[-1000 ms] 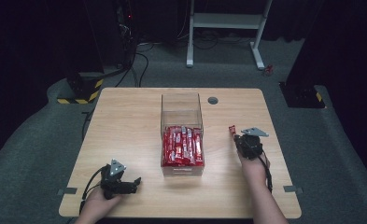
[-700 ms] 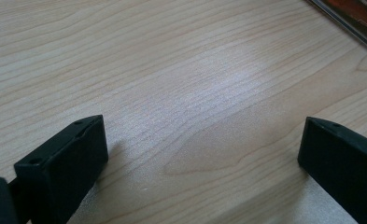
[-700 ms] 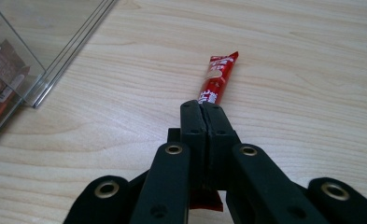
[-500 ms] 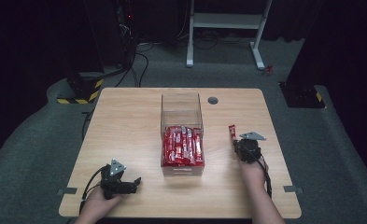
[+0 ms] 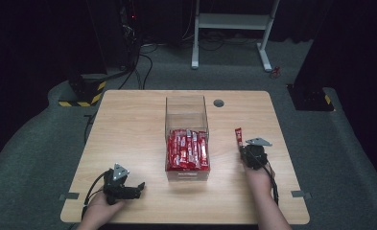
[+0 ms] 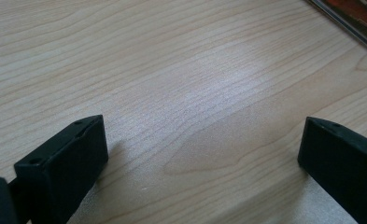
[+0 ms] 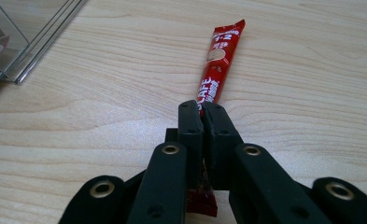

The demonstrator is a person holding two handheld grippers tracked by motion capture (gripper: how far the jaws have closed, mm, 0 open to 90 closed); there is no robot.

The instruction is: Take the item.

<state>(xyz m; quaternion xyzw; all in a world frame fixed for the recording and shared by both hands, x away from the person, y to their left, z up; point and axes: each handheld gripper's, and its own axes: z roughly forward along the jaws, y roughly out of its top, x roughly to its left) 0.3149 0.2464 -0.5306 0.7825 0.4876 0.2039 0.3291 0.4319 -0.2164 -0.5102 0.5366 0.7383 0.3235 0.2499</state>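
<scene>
Two grippers sit on the wooden table (image 5: 128,124). The right gripper (image 7: 202,112) is clenched on a red stick packet (image 7: 218,60), which lies flat on the wood right of the clear box (image 5: 186,112) holding more red packets (image 5: 188,148); the print on it seems to be a coffee brand, partly hidden. The left gripper (image 6: 200,154) rests near the table's front left, jaws spread wide over bare wood.
</scene>
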